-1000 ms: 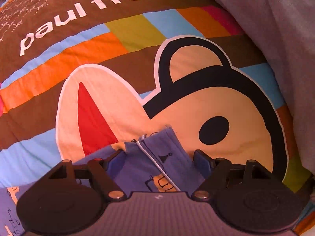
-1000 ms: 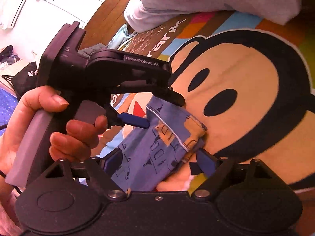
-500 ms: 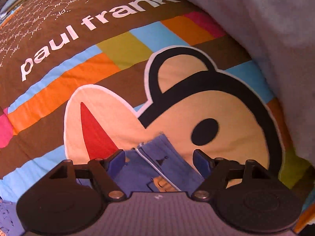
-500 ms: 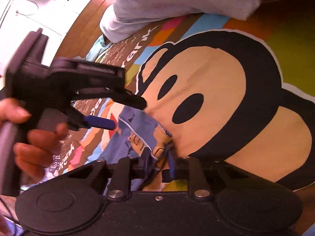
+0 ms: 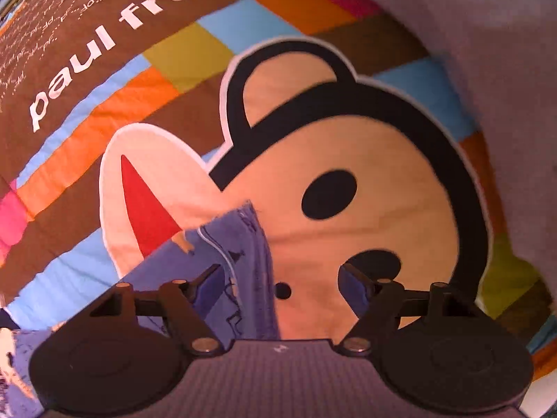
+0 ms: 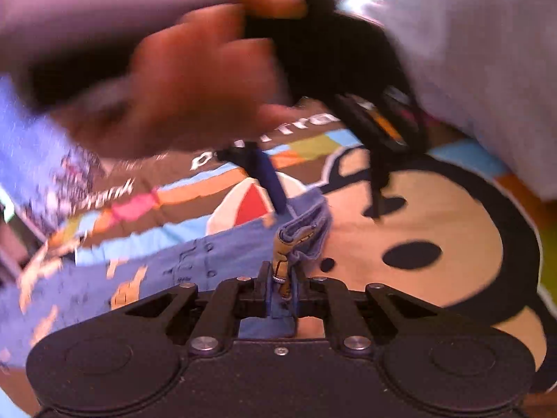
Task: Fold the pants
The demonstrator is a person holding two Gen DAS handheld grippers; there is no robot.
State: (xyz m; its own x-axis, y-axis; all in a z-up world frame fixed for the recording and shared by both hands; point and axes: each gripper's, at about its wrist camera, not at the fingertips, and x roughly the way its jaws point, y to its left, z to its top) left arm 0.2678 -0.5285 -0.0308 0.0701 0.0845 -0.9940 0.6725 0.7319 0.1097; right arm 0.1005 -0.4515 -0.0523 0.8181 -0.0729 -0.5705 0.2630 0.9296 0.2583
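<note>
Surface: a printed bedspread (image 5: 104, 111) with a brown ground, colour blocks in orange, blue, olive and pink, white "paul frank" lettering, and a large cartoon monkey face (image 5: 365, 188) in tan and black.
Surroundings: a grey blanket (image 5: 487, 35) is heaped along the far right edge of the bedspread; the rest of the room is blurred.
Left gripper (image 5: 280, 278): fingers spread wide, held low over the monkey face; its left pad (image 5: 209, 284) sits over the fabric, its right pad (image 5: 353, 280) over bare bedspread, nothing pinched between them.
Left hand (image 6: 181, 80): seen blurred in the right wrist view, wrapped around the left gripper's handle.
Right gripper (image 6: 281, 280): fingers closed tight on a bunched corner of the fabric.
Pants (image 6: 195, 254): blue with small orange and dark printed figures, lying on the bedspread to the left of the monkey face; the corner (image 5: 243, 230) nearest the face is folded up and crumpled, with a pale seam line.
</note>
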